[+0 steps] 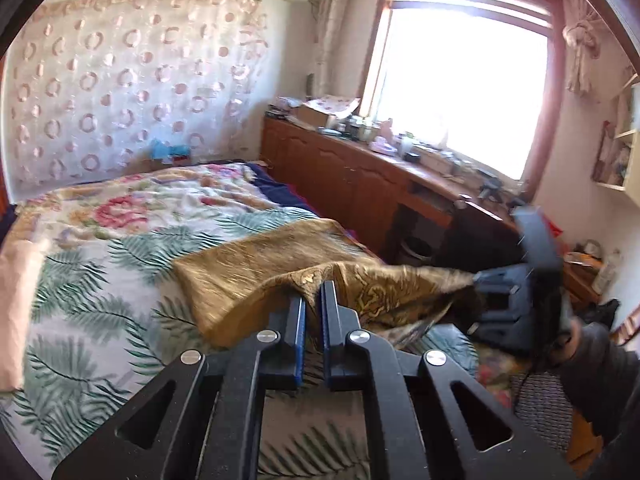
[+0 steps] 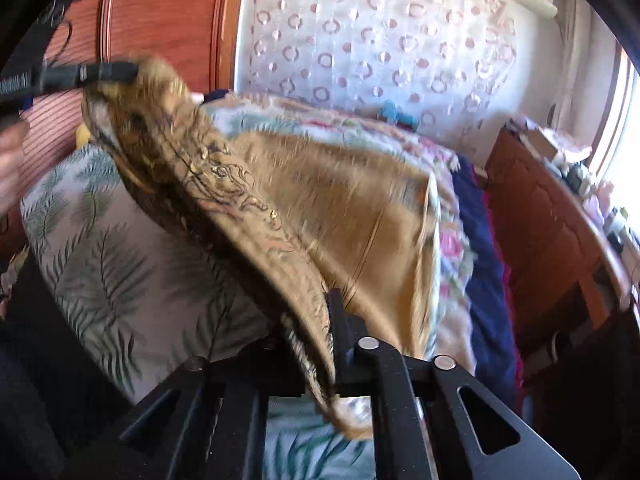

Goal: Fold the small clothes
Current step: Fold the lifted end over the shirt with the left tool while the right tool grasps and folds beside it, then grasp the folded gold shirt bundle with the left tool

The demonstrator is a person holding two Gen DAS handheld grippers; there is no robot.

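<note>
A golden cloth (image 1: 256, 256) is held up by one edge over the bed (image 1: 100, 240), with its far part lying on the cover near the bed's window-side edge. The left gripper (image 1: 313, 300) is pinched on a peak of the raised edge, its two blue-faced fingers close together with fabric between the tips. The right gripper (image 2: 320, 312) is clamped on the same edge further along; one finger is seen beside the fold of cloth and the other is hidden under it. The step is judged to be the carrying of this edge over to make a fold. It would be done well if both corners were kept level and the edge between them taut, so that no slack sags in the middle, and if the edge were laid squarely on the far edge before either grip is let go. The cloth looks thin and slippery, so a slow lowering is advised. The bed is covered with a leaf-and-flower sheet; a wooden cabinet (image 1: 340, 176) crowded with small items runs beside it under a bright window (image 1: 460, 88), and a ring-patterned curtain (image 1: 120, 88) hangs behind
</note>
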